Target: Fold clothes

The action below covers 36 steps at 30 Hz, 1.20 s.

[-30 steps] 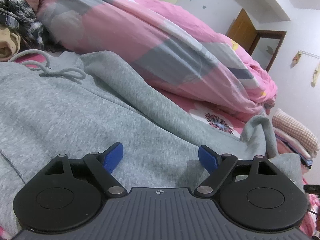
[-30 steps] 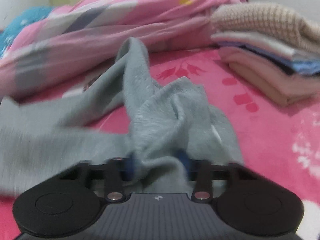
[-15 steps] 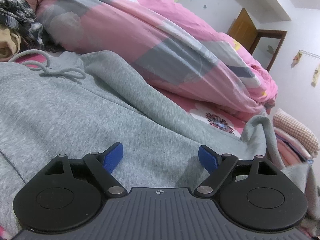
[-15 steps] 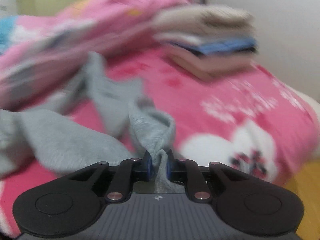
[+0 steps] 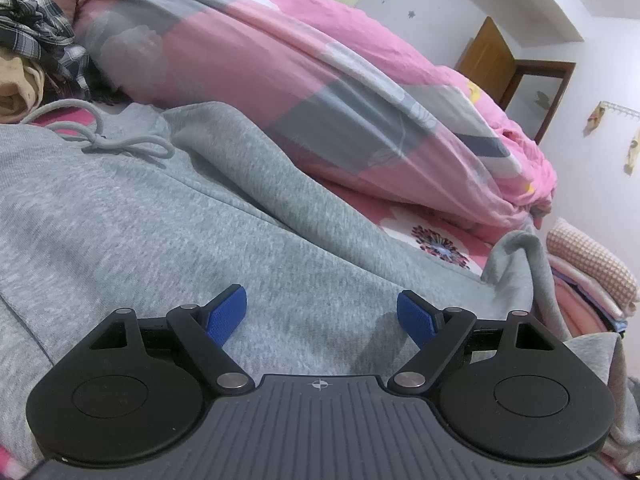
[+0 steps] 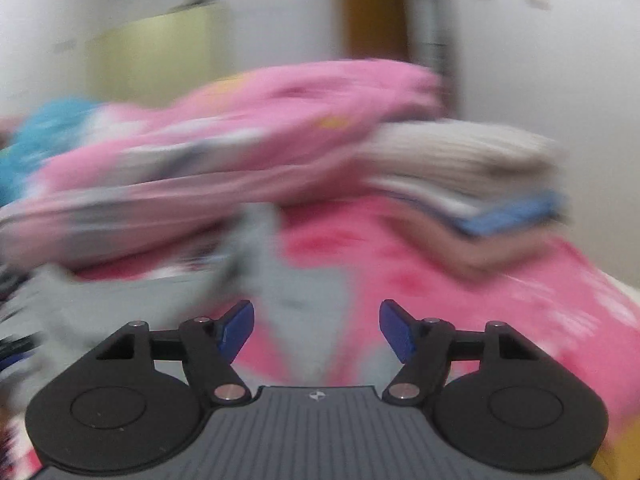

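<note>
A grey hooded sweatshirt [image 5: 160, 216] with a drawstring [image 5: 120, 144] lies spread over the pink bed. My left gripper [image 5: 322, 312] hovers just above its body, open, with nothing between its blue pads. One grey sleeve [image 5: 520, 256] trails off to the right. In the blurred right wrist view that sleeve [image 6: 296, 280] lies on the pink sheet below and beyond my right gripper [image 6: 316, 330]. The right jaws are opening, and nothing sits between them.
A rolled pink and grey quilt [image 5: 320, 92] runs along the far side of the bed. A stack of folded clothes [image 6: 480, 196] sits at the right end. Plaid and tan garments [image 5: 28, 60] are heaped at the far left. A wooden door [image 5: 488, 60] stands behind.
The right gripper let go of the grey sleeve, spread its jaws and rose, tilting up toward the quilt and wall. The left gripper stayed put.
</note>
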Motion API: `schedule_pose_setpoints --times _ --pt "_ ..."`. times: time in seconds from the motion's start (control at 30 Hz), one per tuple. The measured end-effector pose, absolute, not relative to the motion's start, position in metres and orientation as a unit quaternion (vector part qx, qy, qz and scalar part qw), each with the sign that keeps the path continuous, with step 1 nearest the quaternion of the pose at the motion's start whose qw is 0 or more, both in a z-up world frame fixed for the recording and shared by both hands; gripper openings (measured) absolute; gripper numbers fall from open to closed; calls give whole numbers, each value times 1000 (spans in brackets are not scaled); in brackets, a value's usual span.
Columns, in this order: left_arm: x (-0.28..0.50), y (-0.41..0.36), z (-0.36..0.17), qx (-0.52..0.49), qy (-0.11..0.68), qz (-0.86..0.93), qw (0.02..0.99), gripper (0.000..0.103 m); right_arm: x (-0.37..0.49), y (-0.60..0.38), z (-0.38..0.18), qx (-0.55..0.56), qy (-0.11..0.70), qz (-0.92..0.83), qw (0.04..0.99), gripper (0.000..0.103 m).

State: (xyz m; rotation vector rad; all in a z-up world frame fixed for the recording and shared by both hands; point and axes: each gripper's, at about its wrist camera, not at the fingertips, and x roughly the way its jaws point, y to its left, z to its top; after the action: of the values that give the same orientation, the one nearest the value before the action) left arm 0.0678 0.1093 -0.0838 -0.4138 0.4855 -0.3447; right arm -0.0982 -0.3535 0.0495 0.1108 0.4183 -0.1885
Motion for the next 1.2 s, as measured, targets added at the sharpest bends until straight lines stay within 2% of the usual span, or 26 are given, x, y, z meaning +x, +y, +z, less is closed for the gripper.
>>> schedule_pose_setpoints --times 0.1,0.17,0.33,0.4,0.63,0.7,0.83,0.9,1.03,1.2 --pt "65 111 -80 -208 233 -165 936 85 -83 -306 66 -5 191 -18 981 68" --pt "60 114 -75 -218 228 -162 935 89 -74 -283 82 -34 170 19 985 66" --pt "56 127 -50 -232 214 -143 938 95 -52 -253 131 -34 92 107 989 65" --pt "70 128 -40 -237 225 -132 936 95 -34 -244 138 -36 87 138 986 65" --pt "133 130 -26 -224 250 -59 940 91 85 -204 111 -65 199 189 959 65" --pt "146 133 -30 -225 242 -39 943 82 115 -189 97 -75 232 209 947 65" --pt "162 150 -51 -246 244 -21 938 79 168 -150 62 -127 280 245 920 65" --pt "168 158 -62 -264 264 -18 927 72 195 -133 43 -154 301 260 905 65" --pt "172 164 -67 -277 271 -15 922 70 237 -113 12 -181 337 290 877 65" --pt "170 162 -70 -254 274 6 928 57 290 -96 -27 -200 388 328 838 66"
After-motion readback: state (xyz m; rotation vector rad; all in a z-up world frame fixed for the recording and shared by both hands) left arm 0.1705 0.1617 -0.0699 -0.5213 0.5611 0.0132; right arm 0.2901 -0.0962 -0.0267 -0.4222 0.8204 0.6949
